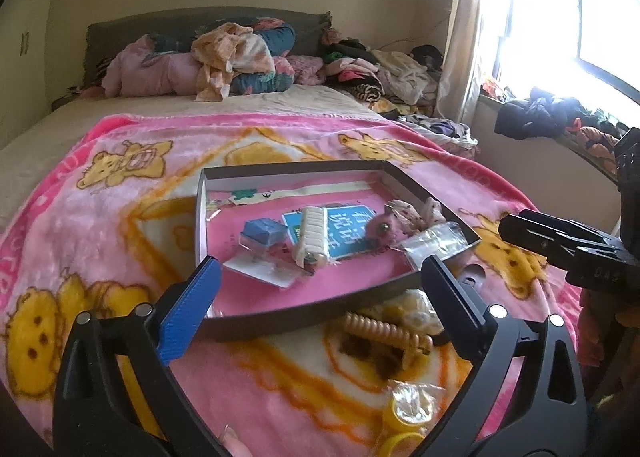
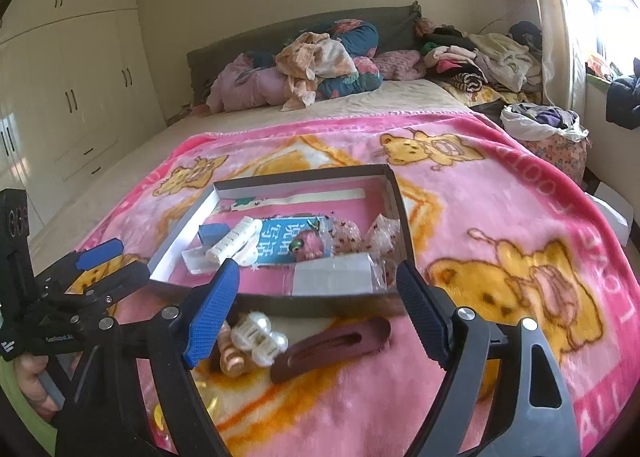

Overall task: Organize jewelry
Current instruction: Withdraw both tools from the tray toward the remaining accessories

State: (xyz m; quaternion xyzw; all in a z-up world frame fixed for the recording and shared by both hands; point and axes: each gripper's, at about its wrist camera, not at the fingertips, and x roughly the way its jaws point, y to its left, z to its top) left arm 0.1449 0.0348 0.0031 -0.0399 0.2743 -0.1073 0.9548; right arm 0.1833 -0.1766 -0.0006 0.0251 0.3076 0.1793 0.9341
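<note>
A shallow dark-rimmed box [image 1: 280, 319] [image 2: 394, 193] lies on the pink blanket and holds a cream hair claw [image 1: 312, 235] [image 2: 232, 243], a blue case [image 1: 260, 233], a pink fuzzy clip [image 1: 382, 231] [image 2: 310, 247] and clear packets [image 1: 434, 239] [image 2: 336, 275]. In front of the box lie a gold spiral clip [image 1: 384, 331], a pearl claw [image 2: 258, 337], a dark maroon barrette [image 2: 332, 347] and yellow rings [image 1: 404, 409]. My left gripper [image 1: 320, 293] is open over the box's near rim. My right gripper [image 2: 316, 309] is open above the barrette.
The pink bear blanket [image 1: 100, 241] [image 2: 520, 257] covers the bed. Pillows and piled clothes [image 1: 240, 57] [image 2: 340, 61] lie at the headboard. A wardrobe [image 2: 72, 97] stands to the left, a window [image 1: 560, 17] and a laundry bag [image 2: 544, 125] to the right.
</note>
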